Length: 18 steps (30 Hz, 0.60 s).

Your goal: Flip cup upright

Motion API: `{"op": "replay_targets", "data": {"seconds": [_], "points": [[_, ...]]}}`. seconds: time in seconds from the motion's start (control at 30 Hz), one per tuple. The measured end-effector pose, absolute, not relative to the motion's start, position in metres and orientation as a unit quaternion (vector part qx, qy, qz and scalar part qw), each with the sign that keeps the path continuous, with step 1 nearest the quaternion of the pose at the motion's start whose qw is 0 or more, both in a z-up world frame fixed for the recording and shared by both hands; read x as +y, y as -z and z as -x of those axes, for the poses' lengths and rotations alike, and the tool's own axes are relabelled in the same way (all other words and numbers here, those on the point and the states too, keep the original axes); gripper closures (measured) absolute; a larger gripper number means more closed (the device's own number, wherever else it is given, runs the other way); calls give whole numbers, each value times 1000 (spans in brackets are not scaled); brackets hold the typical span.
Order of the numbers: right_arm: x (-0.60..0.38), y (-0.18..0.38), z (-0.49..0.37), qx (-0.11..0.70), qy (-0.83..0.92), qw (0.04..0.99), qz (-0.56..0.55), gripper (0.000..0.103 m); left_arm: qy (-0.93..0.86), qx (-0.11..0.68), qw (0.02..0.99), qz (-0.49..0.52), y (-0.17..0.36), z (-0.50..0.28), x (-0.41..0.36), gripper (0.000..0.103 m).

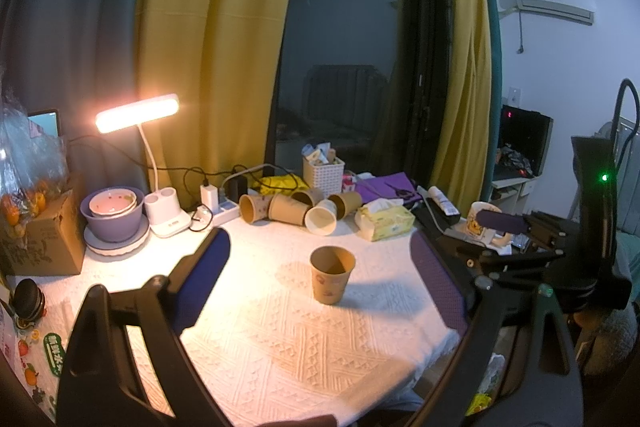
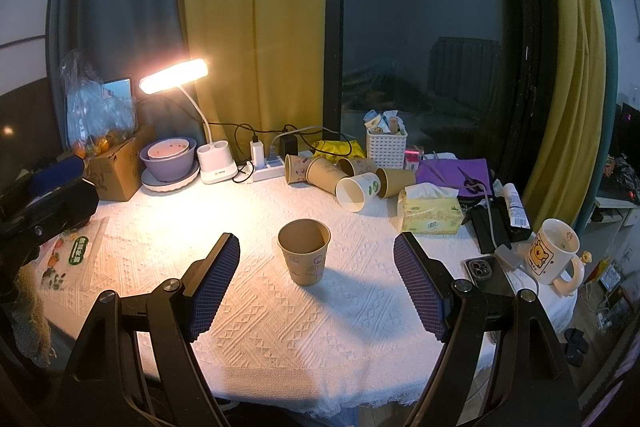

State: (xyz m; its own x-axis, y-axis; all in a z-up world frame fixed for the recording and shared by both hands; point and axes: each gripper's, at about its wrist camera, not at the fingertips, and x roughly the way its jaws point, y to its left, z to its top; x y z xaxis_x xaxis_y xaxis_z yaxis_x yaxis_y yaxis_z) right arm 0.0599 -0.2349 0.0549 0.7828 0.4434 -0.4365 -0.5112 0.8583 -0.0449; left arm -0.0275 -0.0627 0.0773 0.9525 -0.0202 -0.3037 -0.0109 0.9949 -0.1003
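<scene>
A brown paper cup [image 2: 304,251] stood upright on the white textured tablecloth [image 2: 280,327], before tipped paper cups [image 2: 340,177].

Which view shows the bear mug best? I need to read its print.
Right wrist view: the bear mug stands whole, print facing the camera. In the left wrist view, the mug is partly hidden behind the right gripper's finger.

Desk lamp [image 2: 175,76] glowing over a white tablecloth [image 2: 280,327], yellow curtains [image 2: 256,27] hanging beside a dark window [image 2: 420,27], air conditioner [image 1: 546,3] sitting high on the wall.
</scene>
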Motion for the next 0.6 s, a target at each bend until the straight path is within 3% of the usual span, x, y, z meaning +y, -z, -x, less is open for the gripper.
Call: {"op": "replay_targets", "data": {"seconds": [0.6], "points": [[-232,-41,-66,220,-259,936,91,21,16,169,984,56,-55,24,-67,11]]}}
